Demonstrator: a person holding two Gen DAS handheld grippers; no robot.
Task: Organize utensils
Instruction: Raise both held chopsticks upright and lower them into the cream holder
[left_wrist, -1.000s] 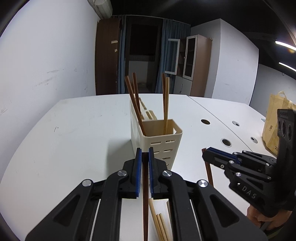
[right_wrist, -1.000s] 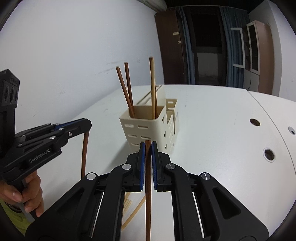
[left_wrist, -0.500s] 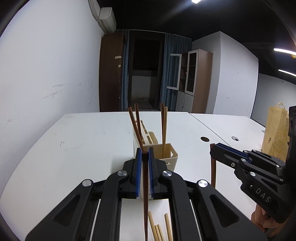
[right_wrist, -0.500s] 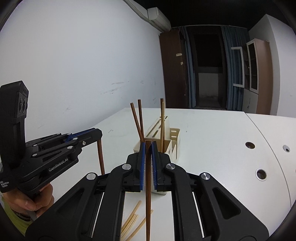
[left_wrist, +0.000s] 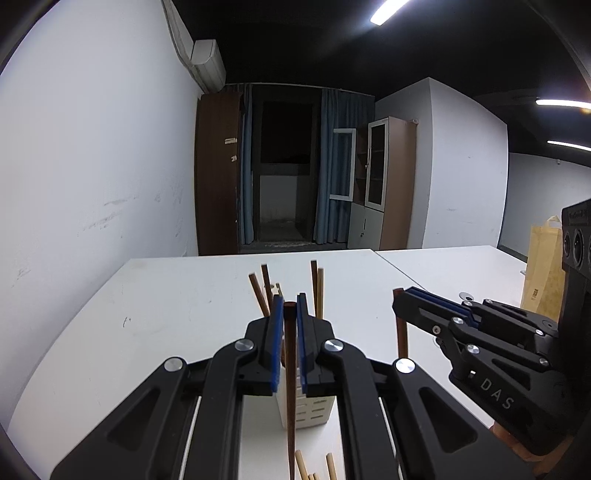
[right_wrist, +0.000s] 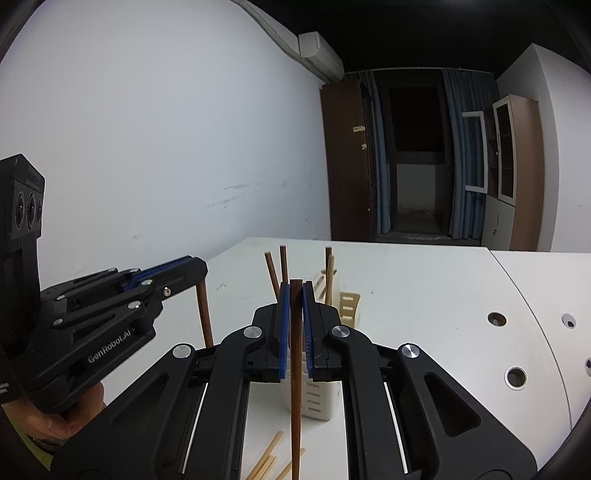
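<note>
Left hand-held gripper (left_wrist: 290, 321): black frame with blue pads, clamped together on a dark brown wooden chopstick (left_wrist: 290, 387) that stands upright between the pads, its top end level with the fingertips. In the right wrist view the same gripper (right_wrist: 199, 271) shows at the left, its chopstick (right_wrist: 205, 317) hanging down below the tips.
Right hand-held gripper (right_wrist: 295, 295): of the same build, clamped on a second dark brown wooden chopstick (right_wrist: 295, 369), also upright. In the left wrist view it (left_wrist: 399, 301) sits to the right, level with the left one and well apart from it.
Holder: a cream plastic slotted utensil holder (right_wrist: 325, 398) stands on the white counter (right_wrist: 424, 295), just beyond both grippers and below them.
Already in the holder: several brown chopsticks (right_wrist: 275, 275) stand in it, two leaning left, two more upright at the right side (right_wrist: 328, 269).
Loose pieces: pale bamboo chopsticks (right_wrist: 267, 459) lie flat on the counter near the camera, in front of the holder.
Far right: a tan paper bag (left_wrist: 543, 266) stands on the counter.
Person: a hand (right_wrist: 55, 417) grips the left gripper's handle.
</note>
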